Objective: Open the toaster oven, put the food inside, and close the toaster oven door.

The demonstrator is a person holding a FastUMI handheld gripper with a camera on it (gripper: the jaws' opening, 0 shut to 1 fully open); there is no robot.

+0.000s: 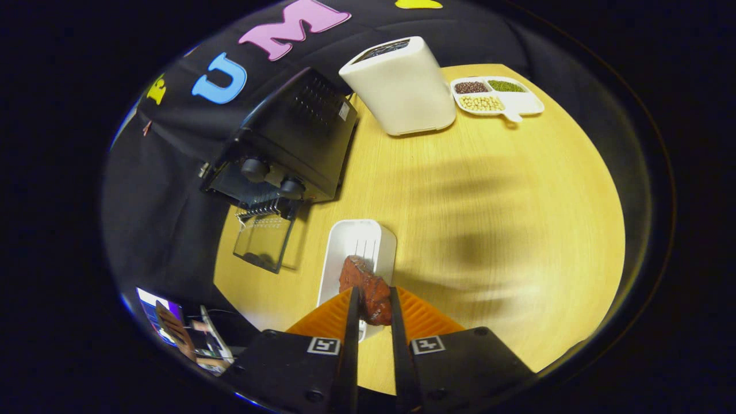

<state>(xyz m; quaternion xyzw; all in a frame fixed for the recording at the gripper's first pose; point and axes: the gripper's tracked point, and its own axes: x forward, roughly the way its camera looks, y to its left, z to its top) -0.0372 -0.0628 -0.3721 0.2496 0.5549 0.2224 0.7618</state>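
My gripper (374, 305) is shut on a reddish-brown piece of food (365, 287), both fingers pressing its sides. The food hangs just above a white rectangular plate (353, 241) on the wooden table. Beyond the plate, to the left, stands the black toaster oven (287, 144) with two round knobs. Its glass door (261, 244) is folded down open onto the table, and a wire rack (261, 210) shows at the oven's mouth.
A tall white appliance (402, 86) stands behind the oven to its right. A white divided tray (497, 95) with beans and grains lies at the far edge of the table (517, 230). A screen and clutter (178, 333) sit beside the table's near left edge.
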